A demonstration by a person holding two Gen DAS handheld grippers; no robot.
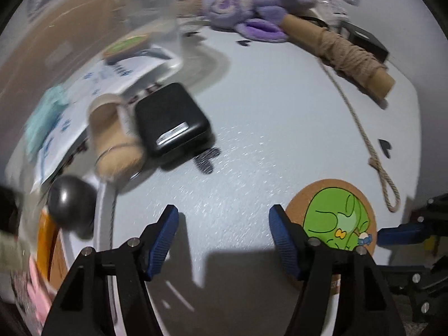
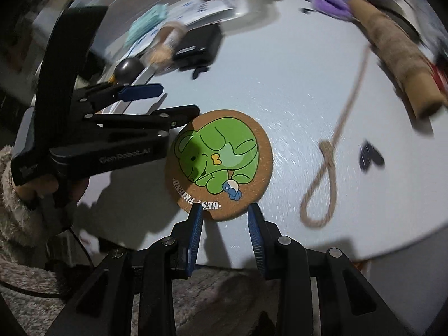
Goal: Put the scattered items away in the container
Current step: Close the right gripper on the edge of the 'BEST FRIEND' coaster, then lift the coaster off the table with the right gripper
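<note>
Cork coaster: round cork coaster (image 2: 221, 163) printed with a green bear lay flat on the white table (image 2: 294, 89).
Left gripper: left gripper (image 1: 223, 218) stood wide and empty, its right finger at the coaster's left edge.
Right gripper: right gripper (image 2: 224, 210) was narrowly parted, empty, at the coaster's near rim.
Technique: probably pinch the rim squarely, lifting one edge first.
Container: clear plastic container (image 1: 92, 56) sat far left of the coaster.

Black two-finger grippers with blue ribbed pads

The left gripper (image 2: 165, 103) has silver screws and grey "GenRobot.AI" lettering; a fluffy beige sleeve (image 2: 16, 210) covers the wrist. The right gripper (image 2: 225, 215) matches it.
</note>
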